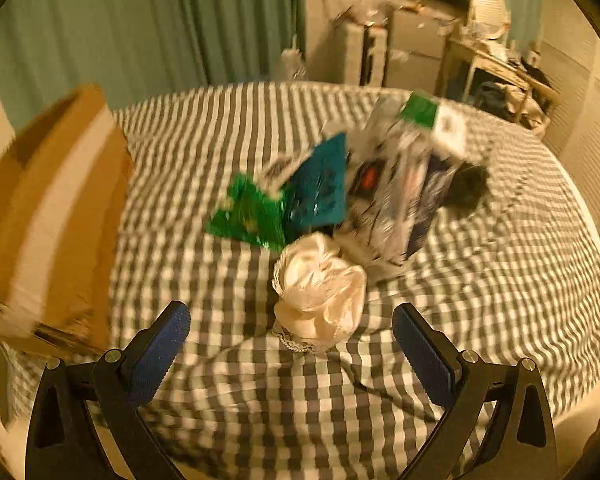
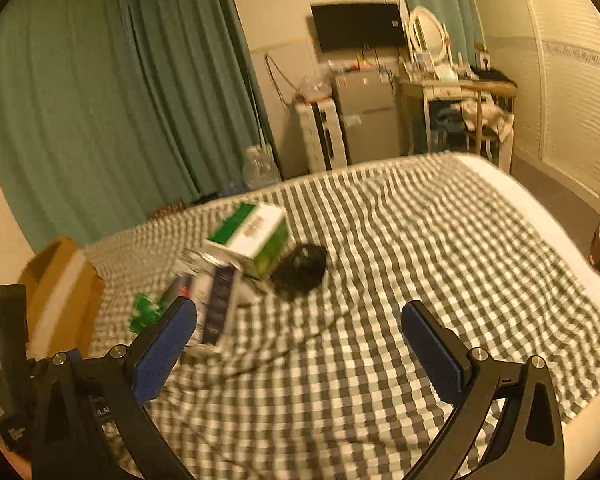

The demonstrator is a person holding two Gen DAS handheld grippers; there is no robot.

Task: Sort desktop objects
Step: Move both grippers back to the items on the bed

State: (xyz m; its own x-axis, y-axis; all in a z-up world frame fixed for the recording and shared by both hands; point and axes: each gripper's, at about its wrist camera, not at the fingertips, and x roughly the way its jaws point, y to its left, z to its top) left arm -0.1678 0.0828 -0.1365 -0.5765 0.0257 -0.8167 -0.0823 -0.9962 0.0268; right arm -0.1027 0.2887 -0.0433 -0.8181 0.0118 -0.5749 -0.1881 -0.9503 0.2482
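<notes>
A pile of objects lies on the checked bedspread [image 1: 480, 280]. In the left wrist view a cream cloth bundle [image 1: 320, 292] sits just ahead of my open left gripper [image 1: 292, 320], with nothing between the fingers. Behind it lie a green packet [image 1: 248, 216], a teal packet [image 1: 320, 188], a tall white and dark blue box [image 1: 404, 184] with a green and white carton [image 1: 432, 116] on top, and a dark round object [image 1: 470, 186]. My right gripper [image 2: 300, 320] is open over bare cloth; the carton [image 2: 256, 236] and the dark object [image 2: 300, 268] lie beyond it.
An open cardboard box [image 1: 48, 216] stands at the bed's left edge, also seen as the cardboard box [image 2: 60, 296] in the right wrist view. The other gripper's body [image 2: 4, 344] shows at the far left. Green curtains [image 2: 100, 100], a small fridge [image 2: 364, 116] and a dressing table [image 2: 456, 92] stand beyond the bed.
</notes>
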